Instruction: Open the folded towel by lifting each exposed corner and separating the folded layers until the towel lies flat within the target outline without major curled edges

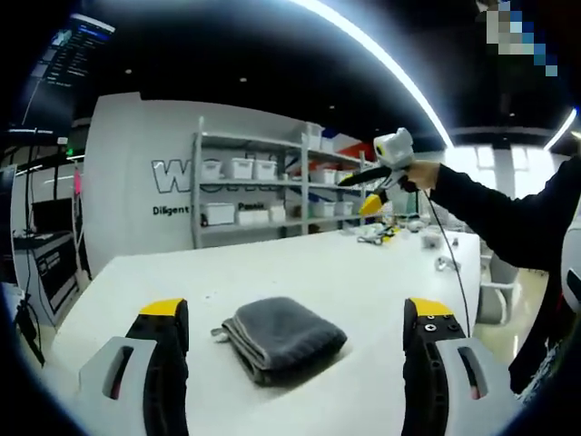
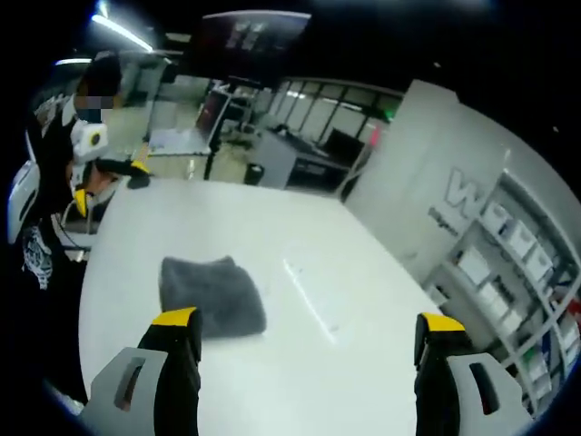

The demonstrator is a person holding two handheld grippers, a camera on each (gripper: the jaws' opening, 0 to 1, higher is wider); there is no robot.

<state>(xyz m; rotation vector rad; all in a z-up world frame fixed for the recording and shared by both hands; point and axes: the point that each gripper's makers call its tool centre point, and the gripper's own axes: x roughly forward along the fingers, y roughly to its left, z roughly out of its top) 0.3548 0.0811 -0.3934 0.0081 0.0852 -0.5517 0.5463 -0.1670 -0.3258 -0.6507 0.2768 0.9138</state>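
**Towel still folded, both grippers held off and spread wide**

In the left gripper view, the grey towel (image 1: 283,338) lies folded in a thick, compact bundle on the white worktop (image 1: 363,263), squarely between this gripper's two yellow-tipped jaws. The left gripper (image 1: 300,318) is released, its jaws far apart and closing on nothing, and it appears to sit short of the cloth rather than touching it. That centring looks deliberate: it lines the towel up for an approach. The stacked layers show along the near and left edges, with a small pale tag poking out at the left, so that side probably offers the exposed corner to lift first. Up to the right, the right gripper (image 1: 386,168) hangs high above the far part of the worktop, held out on a dark sleeve (image 1: 490,213), well apart from the towel. Shelving with white bins (image 1: 263,186) stands behind.

In the right gripper view, the towel (image 2: 211,292) sits left of centre, near the left jaw. The right gripper (image 2: 309,329) is likewise released, and judging by its raised vantage it is waiting rather than reaching. The left gripper (image 2: 113,173) shows at the far left, held by the person. No target outline can be made out on the worktop in either view. Unfolding has not begun.
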